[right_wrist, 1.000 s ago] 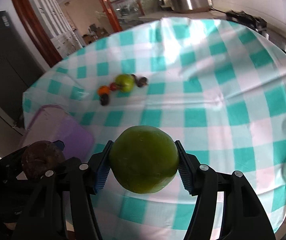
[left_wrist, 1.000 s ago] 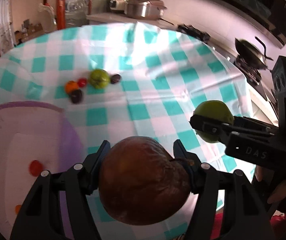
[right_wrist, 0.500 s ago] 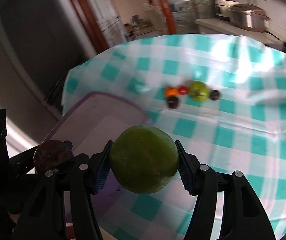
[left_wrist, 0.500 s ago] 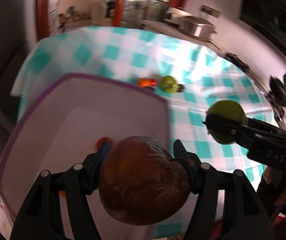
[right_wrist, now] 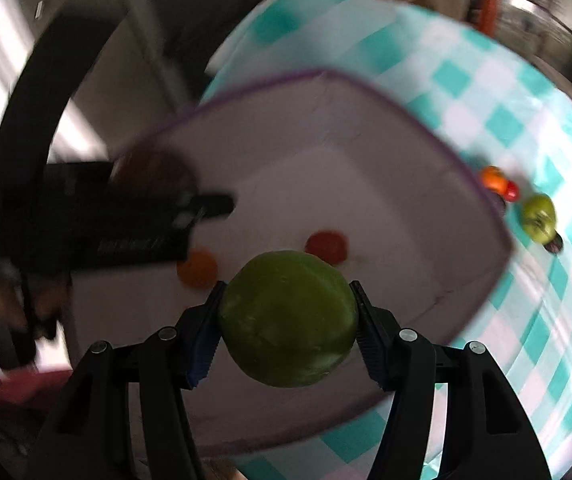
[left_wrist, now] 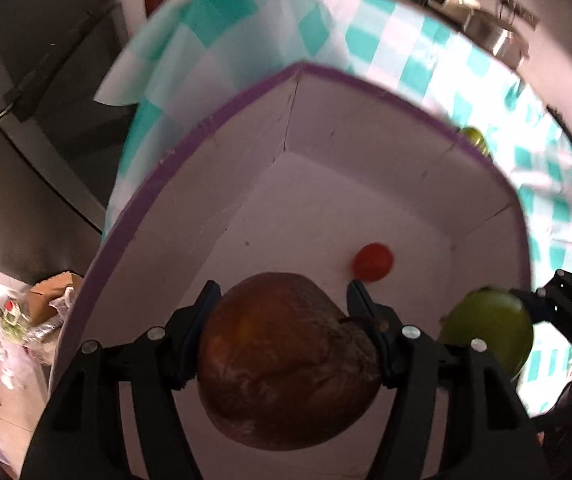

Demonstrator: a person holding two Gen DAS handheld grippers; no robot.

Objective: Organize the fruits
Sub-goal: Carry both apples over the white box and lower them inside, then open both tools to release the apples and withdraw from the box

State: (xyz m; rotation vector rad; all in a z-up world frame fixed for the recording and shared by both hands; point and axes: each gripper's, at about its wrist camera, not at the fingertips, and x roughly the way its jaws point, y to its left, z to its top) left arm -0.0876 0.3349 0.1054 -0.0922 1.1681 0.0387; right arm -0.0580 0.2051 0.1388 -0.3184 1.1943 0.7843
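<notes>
My left gripper (left_wrist: 283,304) is shut on a large brown fruit (left_wrist: 290,360) and holds it over the white box with a purple rim (left_wrist: 366,88). My right gripper (right_wrist: 286,304) is shut on a green fruit (right_wrist: 288,320), also above the box (right_wrist: 366,128); it shows in the left wrist view (left_wrist: 490,328). A small red fruit (left_wrist: 373,262) lies on the box floor, and the right wrist view shows it (right_wrist: 326,245) beside an orange one (right_wrist: 197,268). The left gripper with the brown fruit (right_wrist: 153,168) shows blurred at left.
The box stands on a table with a teal-and-white checked cloth (right_wrist: 466,80). Beyond its right wall lie a green fruit (right_wrist: 540,216), a small orange one (right_wrist: 492,176), a red one (right_wrist: 510,191) and a dark one (right_wrist: 554,243). A dark cabinet (left_wrist: 25,100) stands left of the table.
Both grippers have swung left from over the open cloth to above the box, each still holding its fruit. The loose fruits on the cloth now sit at the right edge.
</notes>
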